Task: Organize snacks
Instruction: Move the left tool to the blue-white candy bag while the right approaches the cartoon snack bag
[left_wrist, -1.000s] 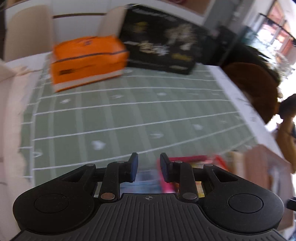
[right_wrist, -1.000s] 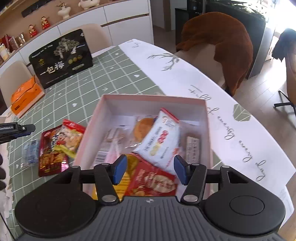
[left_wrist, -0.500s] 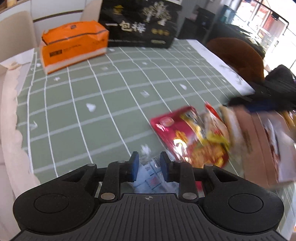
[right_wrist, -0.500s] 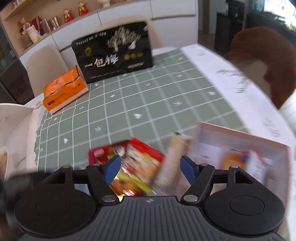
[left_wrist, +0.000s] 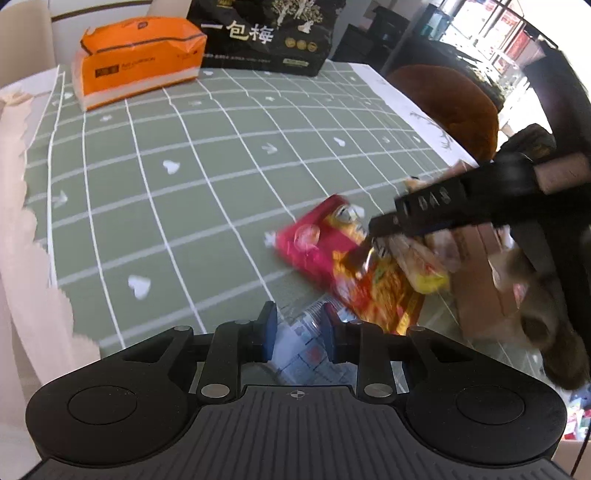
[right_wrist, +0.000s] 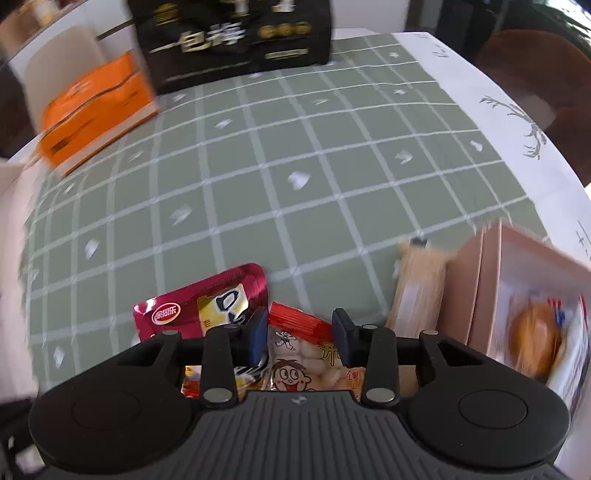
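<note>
Right gripper: jaws closing over the red-and-white snack packet, which lies between them on the tabletop; pads not yet pressing. Left gripper: jaws closing, narrow gap above a pale blue packet, no contact visible.

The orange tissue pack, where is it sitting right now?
The orange tissue pack lies at the far left of the green checked tablecloth, right beside the big black bag with gold lettering, well away from the snack packets.
</note>
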